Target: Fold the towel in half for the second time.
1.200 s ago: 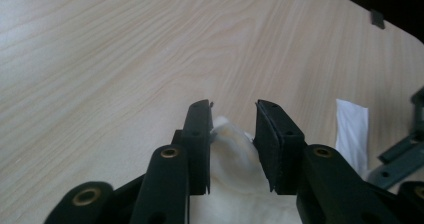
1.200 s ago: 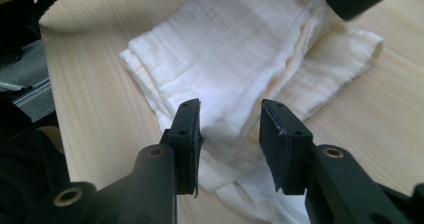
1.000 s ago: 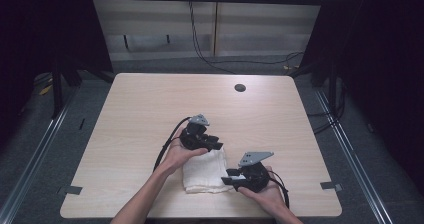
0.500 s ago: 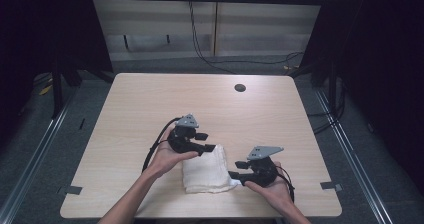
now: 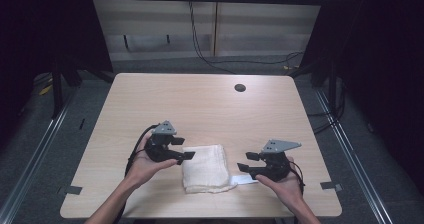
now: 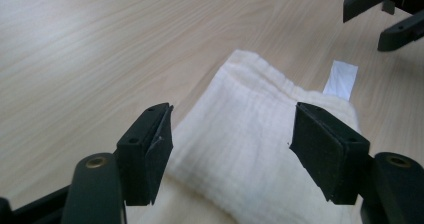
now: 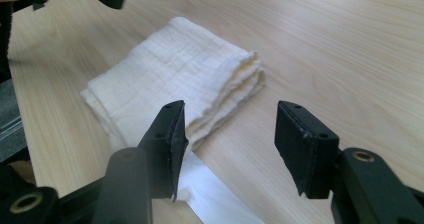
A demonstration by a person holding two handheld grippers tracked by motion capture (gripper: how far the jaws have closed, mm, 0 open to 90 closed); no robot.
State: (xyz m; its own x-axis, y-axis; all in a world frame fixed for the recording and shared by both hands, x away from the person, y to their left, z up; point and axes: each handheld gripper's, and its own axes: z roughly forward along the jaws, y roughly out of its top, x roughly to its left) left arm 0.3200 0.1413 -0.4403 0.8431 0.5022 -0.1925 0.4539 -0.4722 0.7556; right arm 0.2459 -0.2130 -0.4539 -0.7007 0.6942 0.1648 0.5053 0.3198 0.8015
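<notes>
A folded cream cloth lies flat near the table's front edge, with a white tag sticking out at its right side. My left gripper hovers at the cloth's left edge. Its jaws have just been opening and now stand open, with the cloth lying under them and not pinched. My right gripper sits just right of the cloth, over the tag. Its jaws have also just been opening, and nothing is between them. In the right gripper view the cloth lies ahead and to the left.
The light wooden table has a small dark hole at its far right. Cables trail from both grippers toward the front edge. Dark floor and metal rails surround the table.
Both grippers have let go of the cloth and drawn apart, the left one to the left and the right one to the right. Both pairs of jaws have opened. The cloth stays folded on the table.
</notes>
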